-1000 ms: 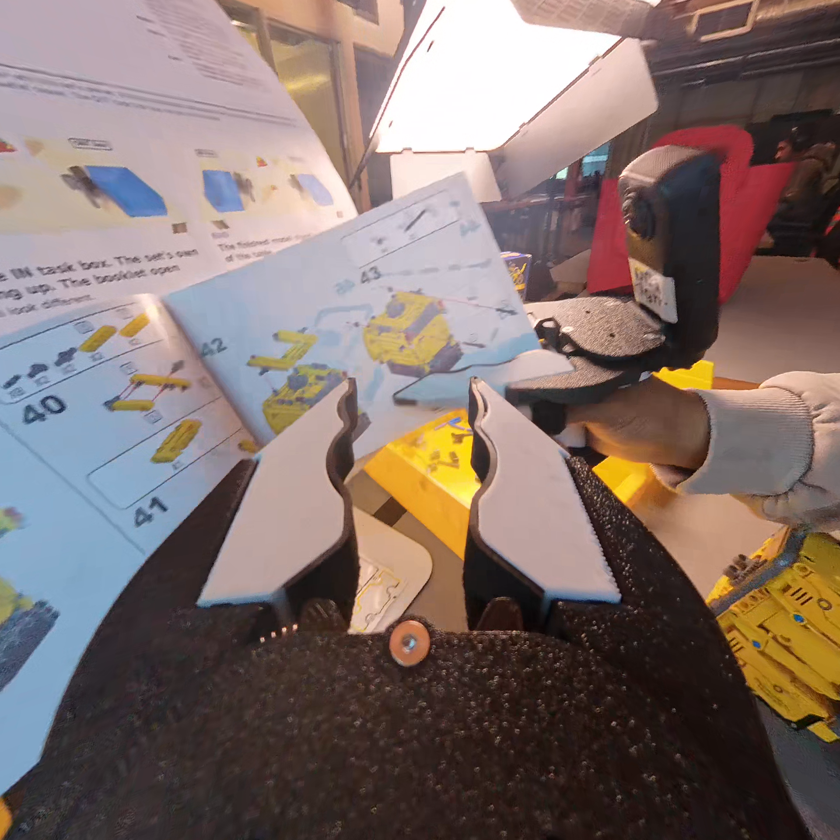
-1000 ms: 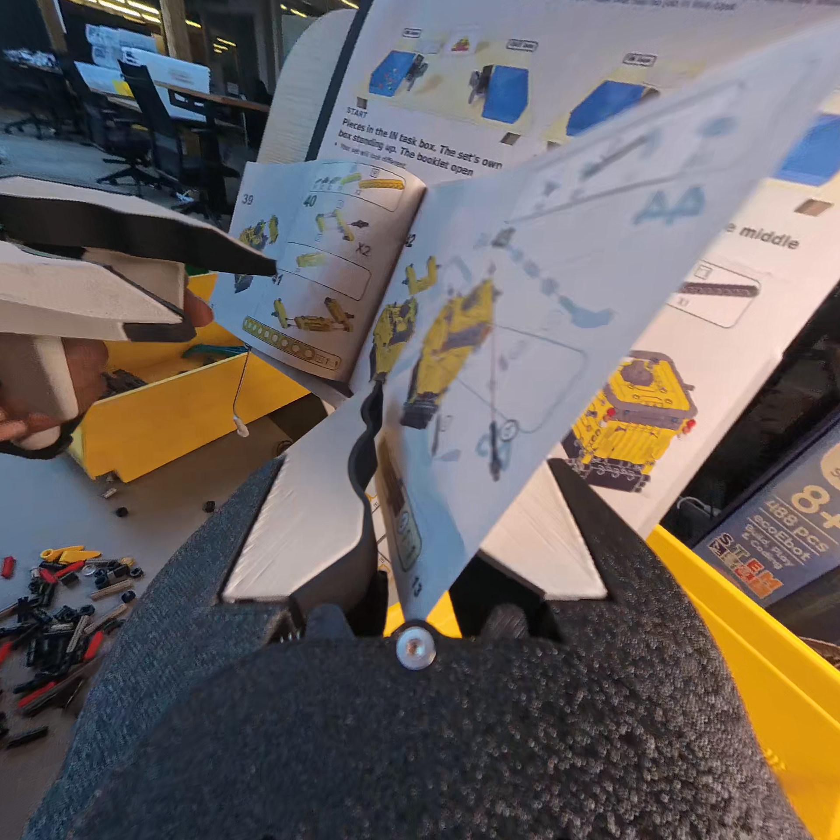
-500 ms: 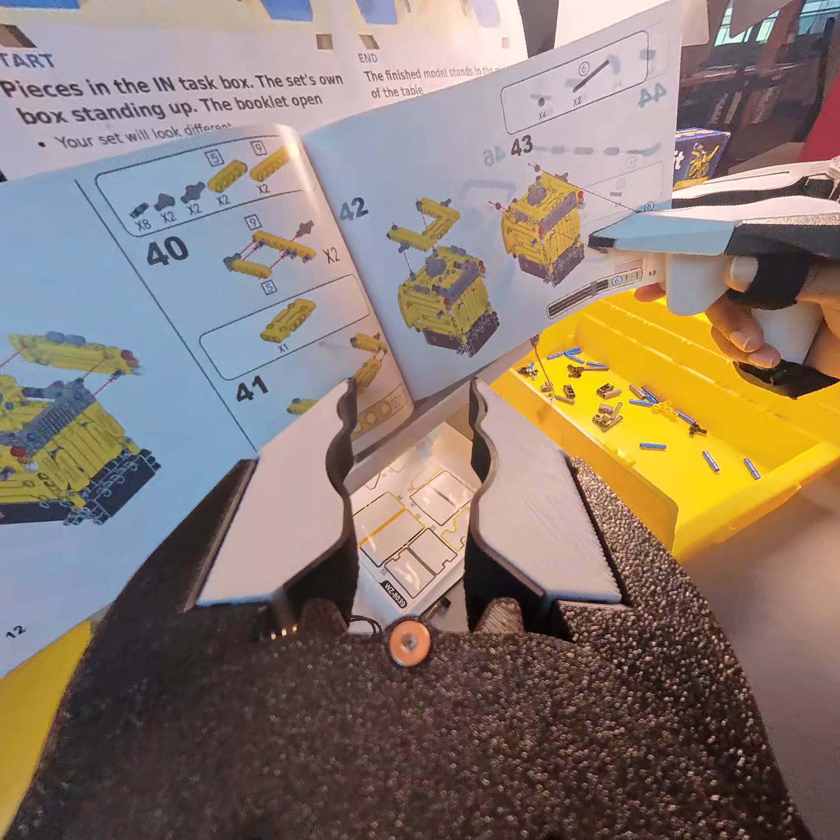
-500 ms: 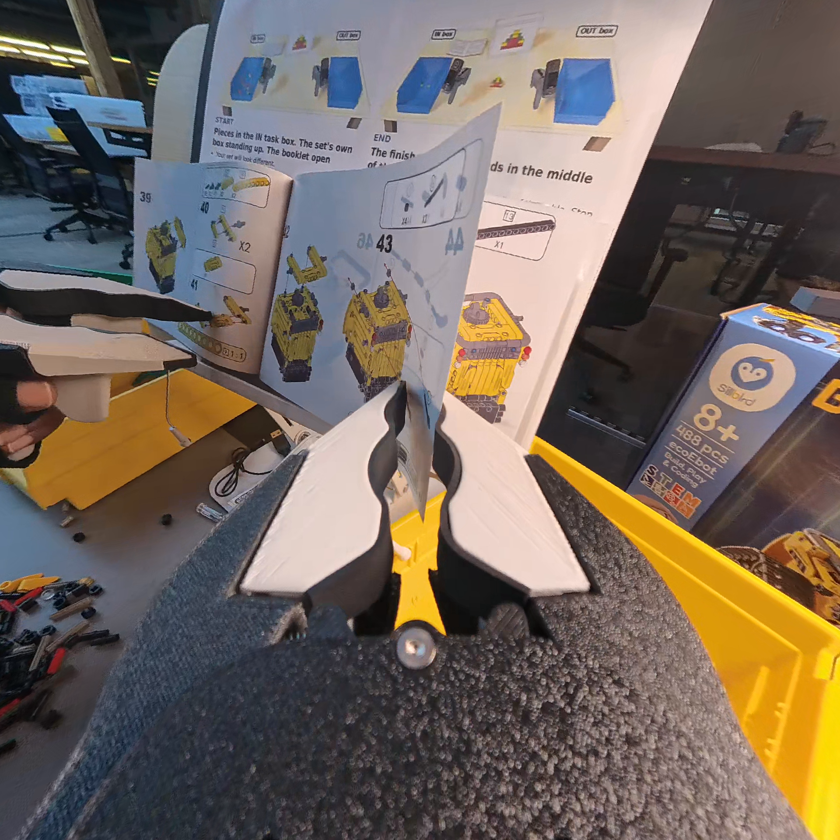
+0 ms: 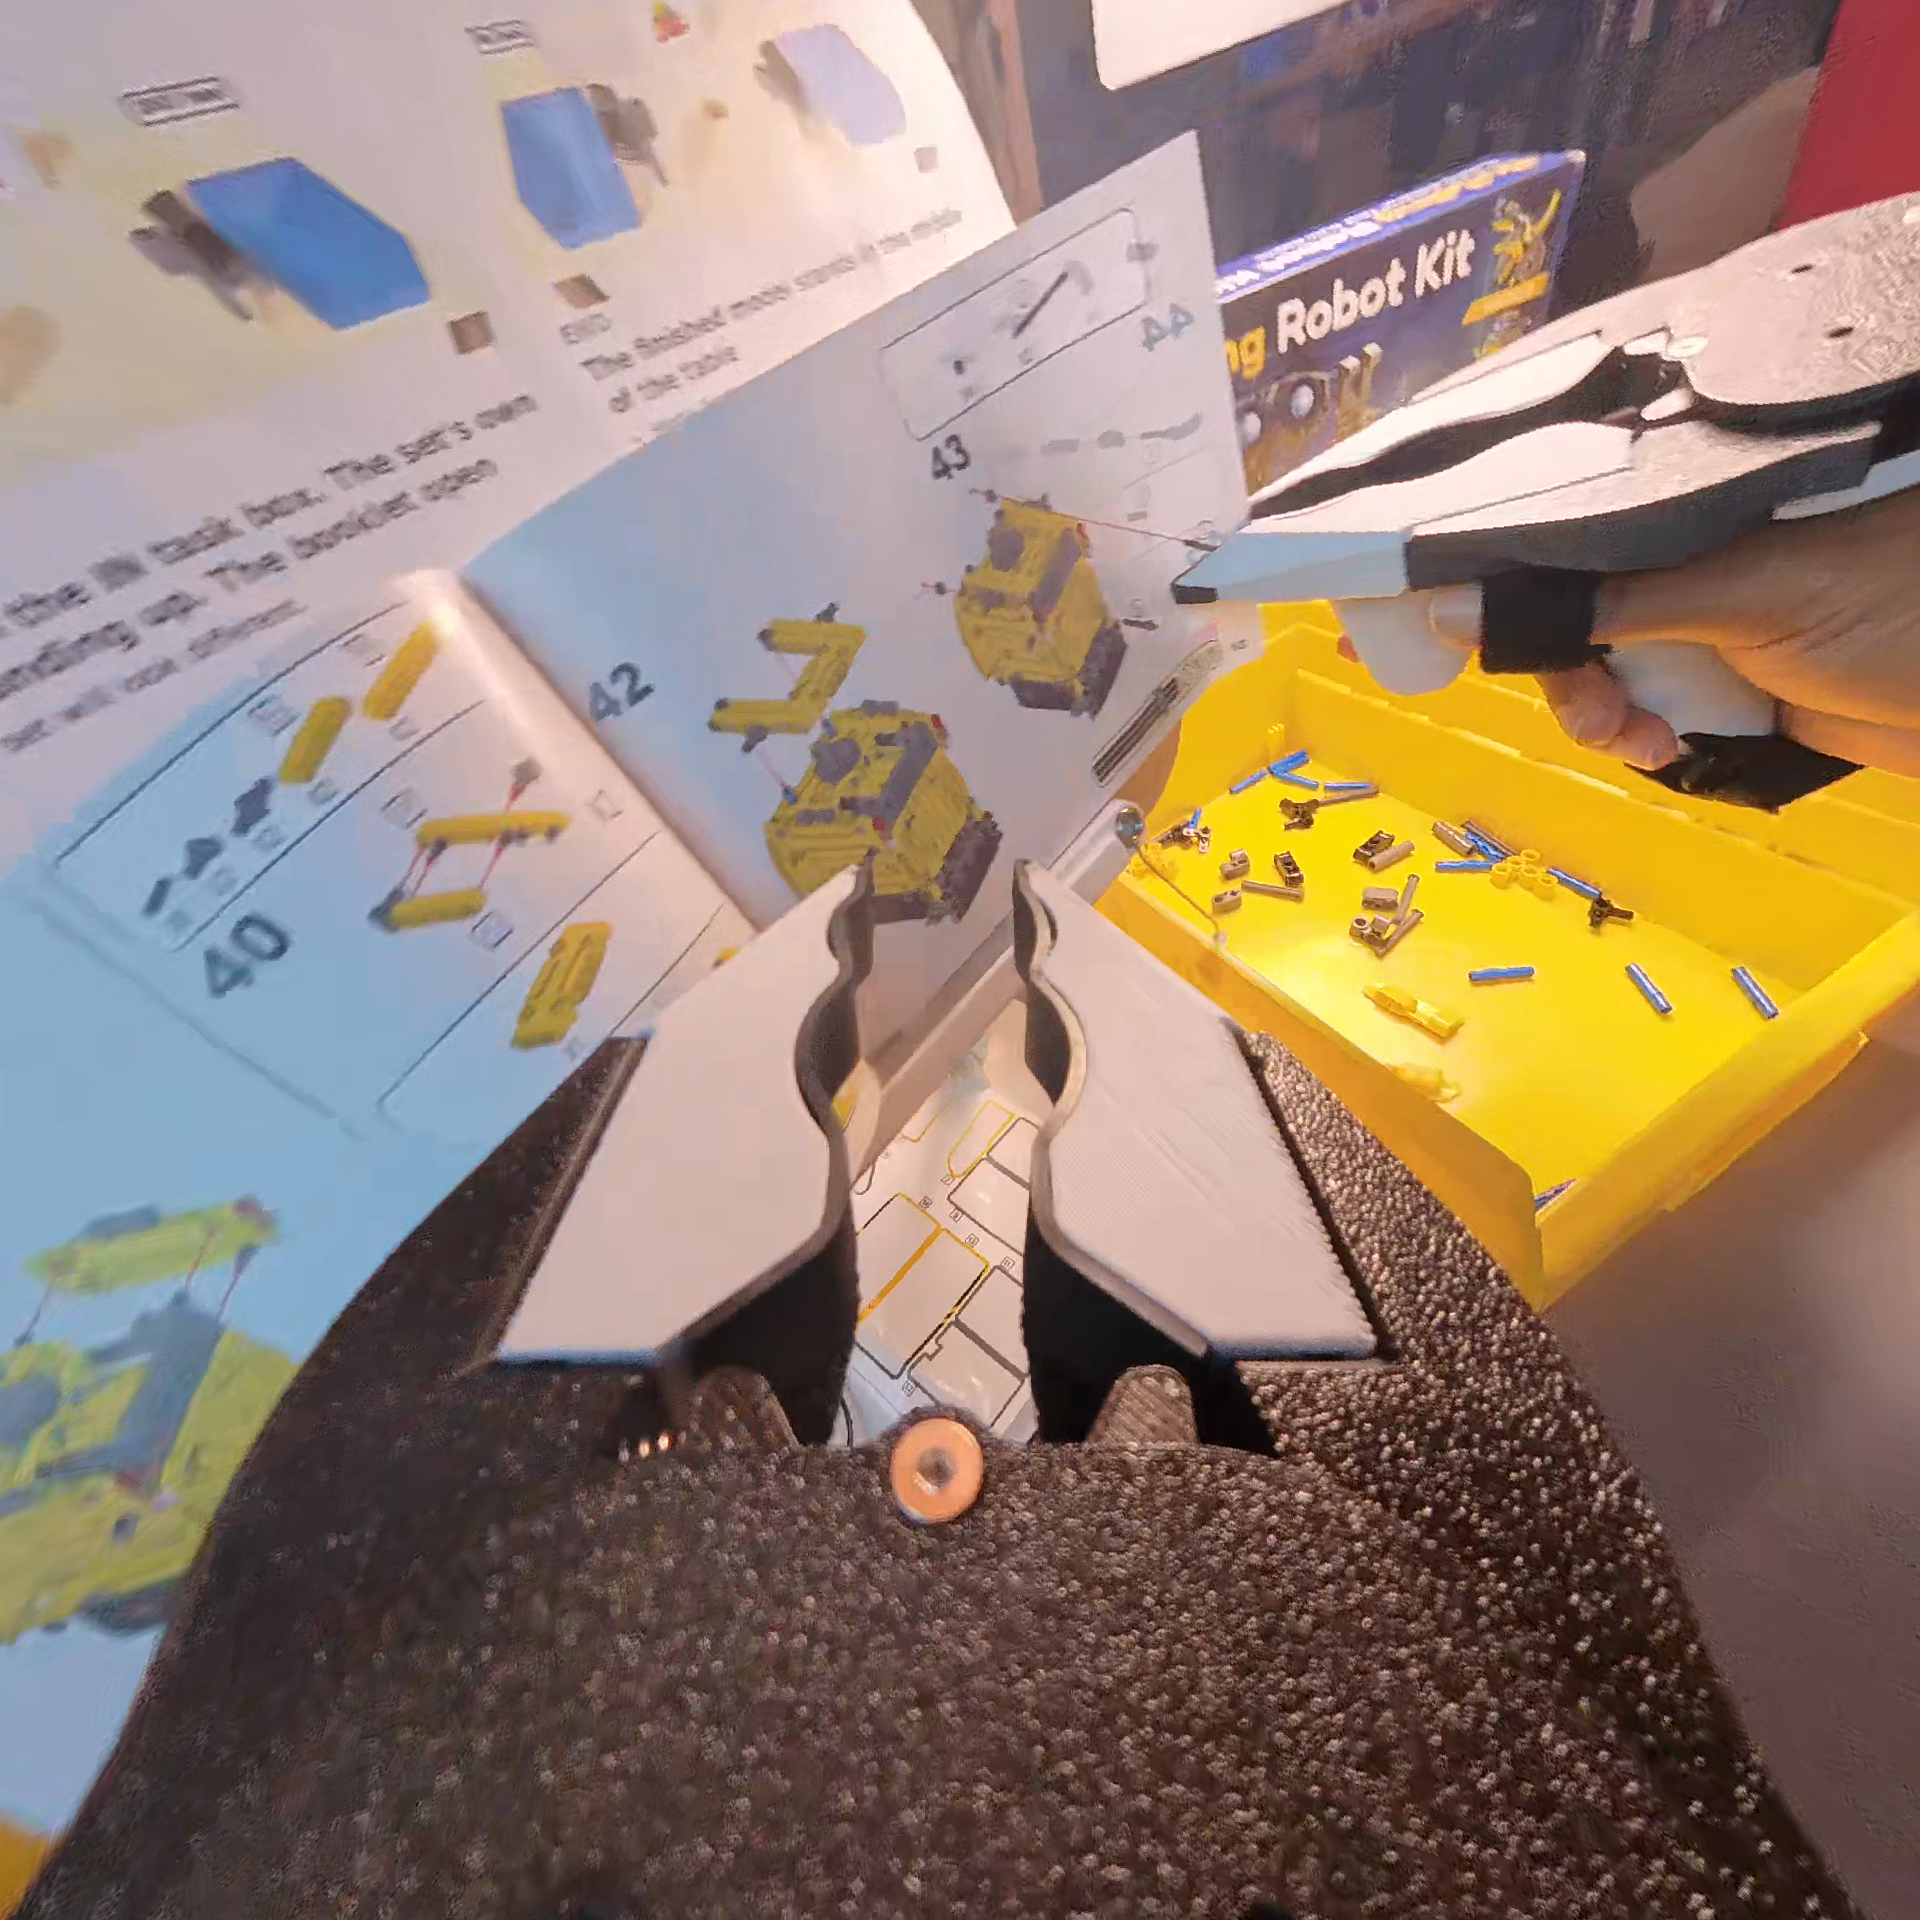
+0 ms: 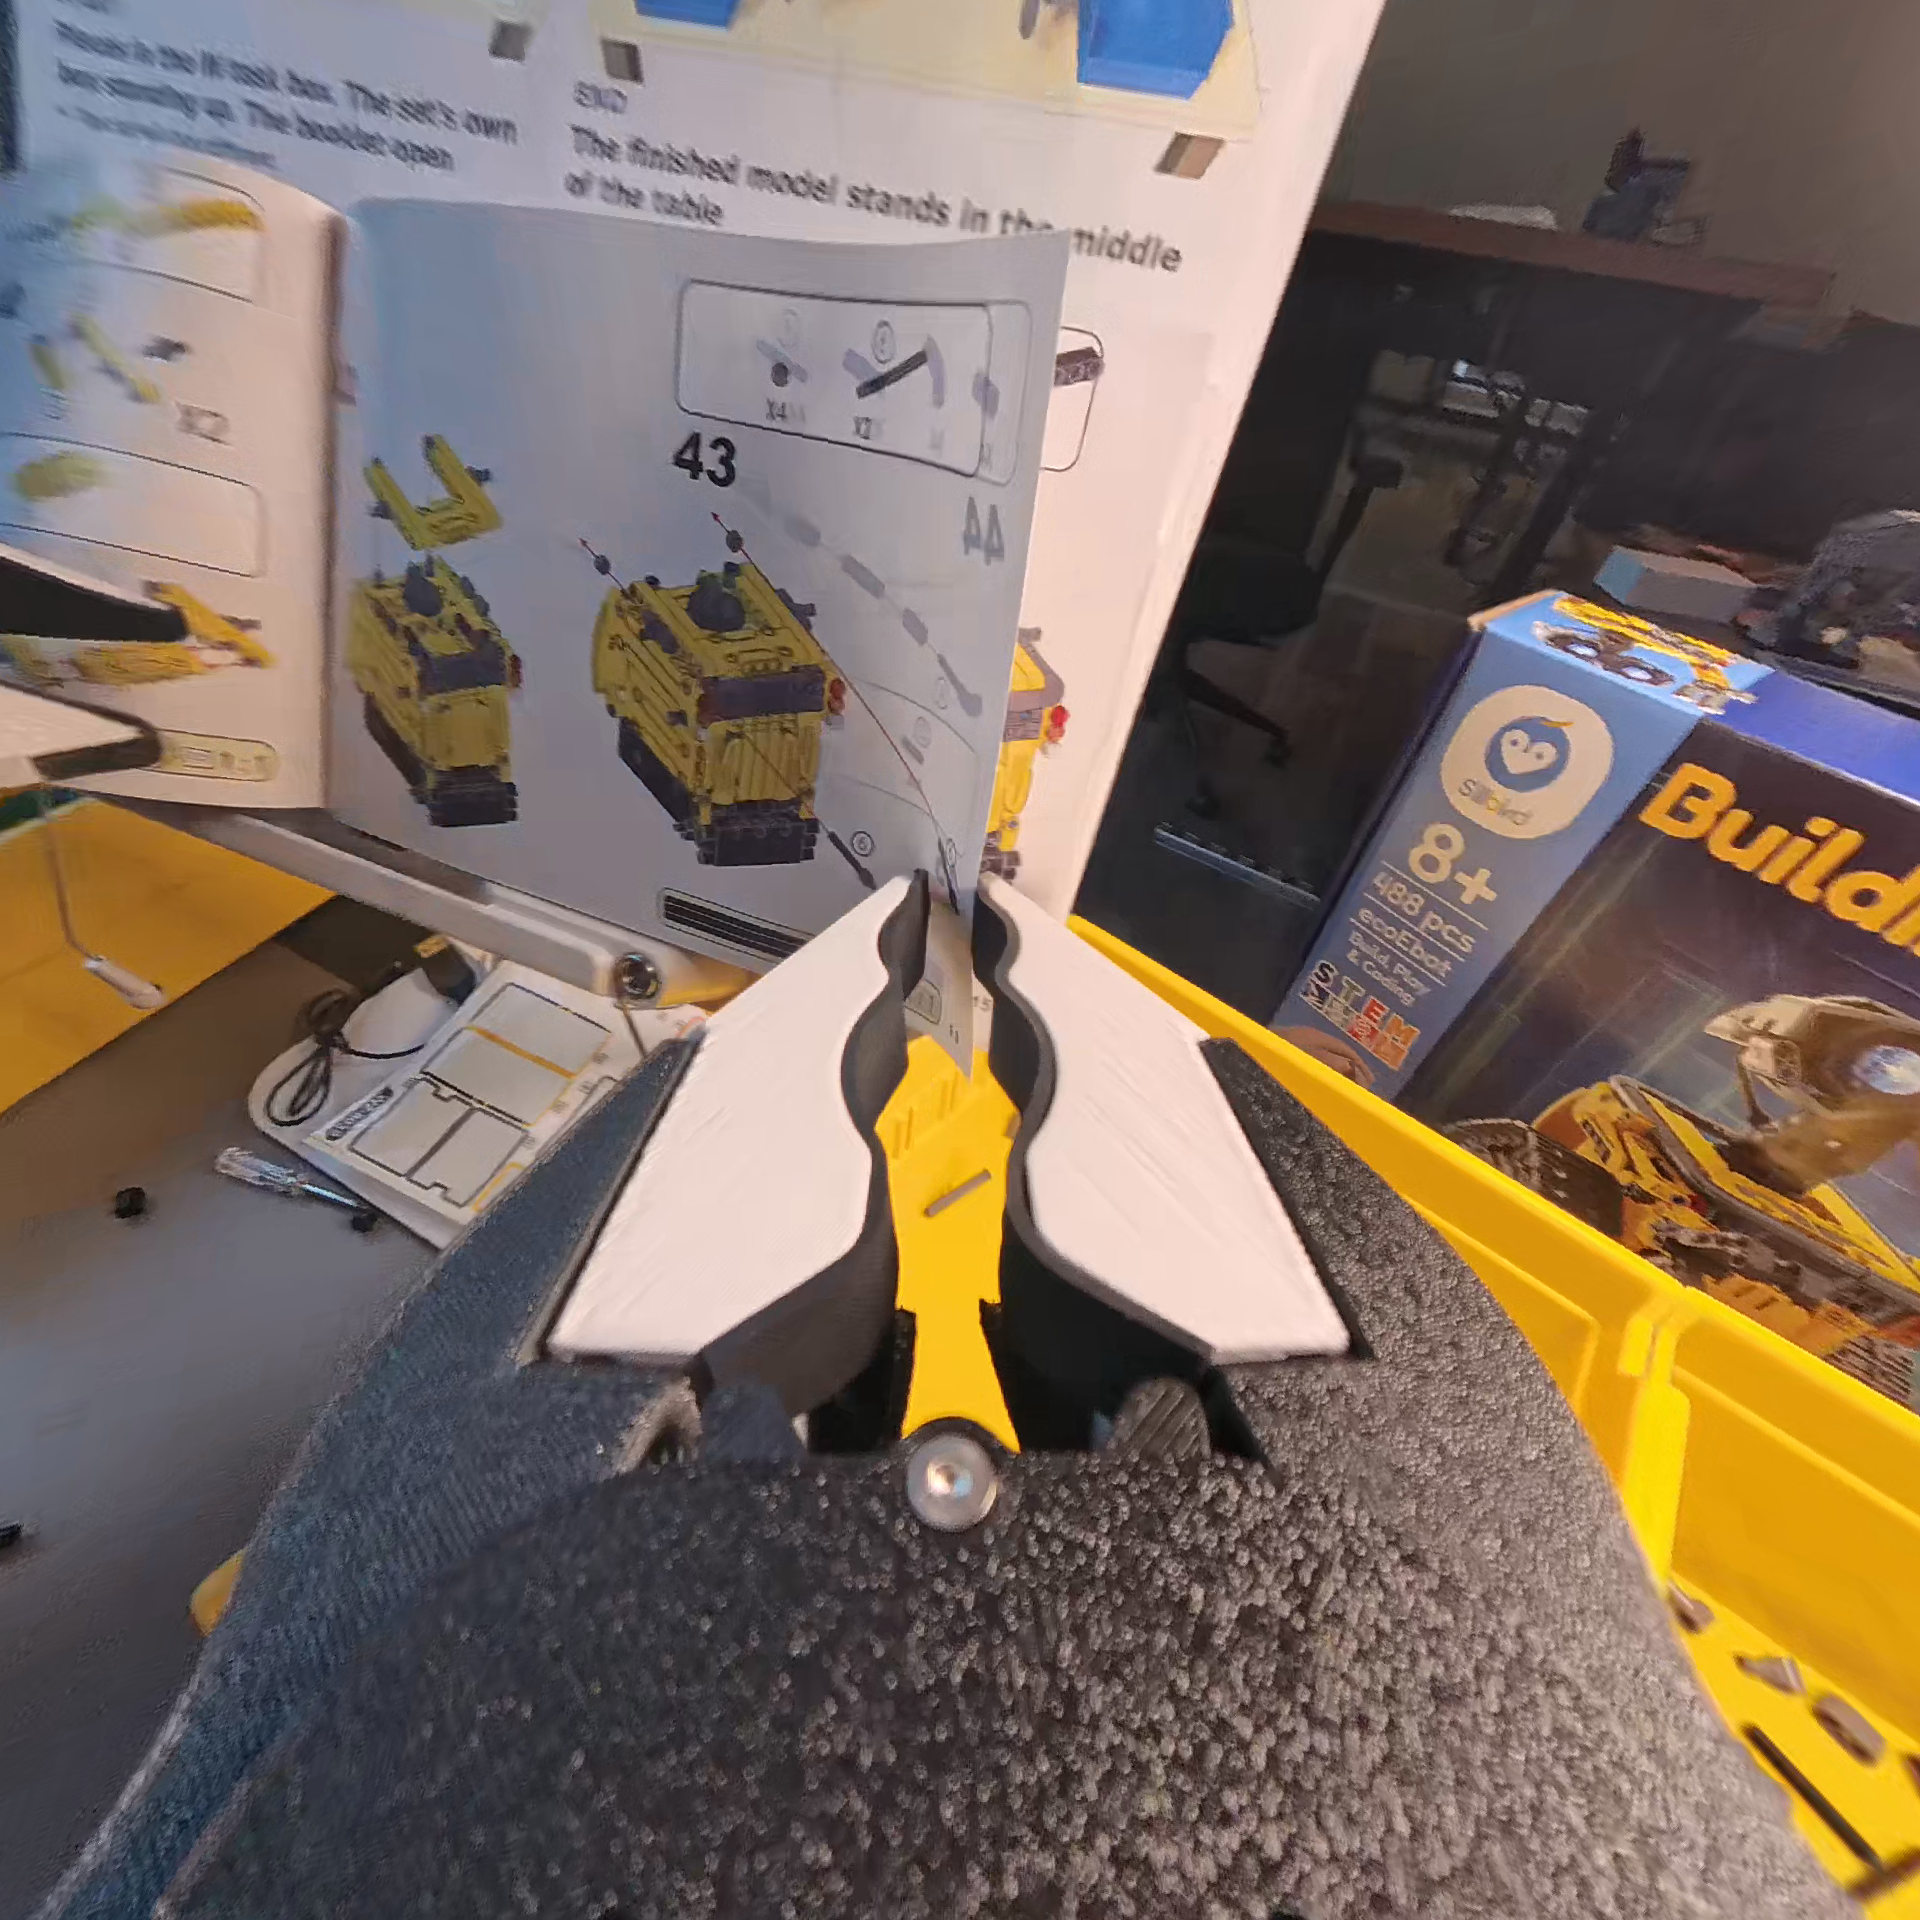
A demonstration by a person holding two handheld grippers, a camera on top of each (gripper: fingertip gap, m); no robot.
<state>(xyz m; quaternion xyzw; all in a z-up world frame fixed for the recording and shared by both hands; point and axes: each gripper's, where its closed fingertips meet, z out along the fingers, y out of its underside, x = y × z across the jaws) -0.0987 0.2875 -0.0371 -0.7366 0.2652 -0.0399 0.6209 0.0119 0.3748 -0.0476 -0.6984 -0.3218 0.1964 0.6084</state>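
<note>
The lower outer corner of a thin, floppy booklet page (image 6: 707,540) is pinched between the nearly closed fingers of the right gripper (image 6: 948,902) (best held near the edge, being easily torn), while the left gripper (image 5: 937,896), fingers spread and empty, is held just below the open booklet (image 5: 582,810).

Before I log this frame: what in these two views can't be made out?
- Left wrist view: instruction booklet left page is motion-blurred.
- Right wrist view: left gripper cut off by the left edge; its jaws unreadable there.
- Right wrist view: yellow bin contents mostly hidden behind the right gripper.
- Left wrist view: small parts too small to identify.
</note>
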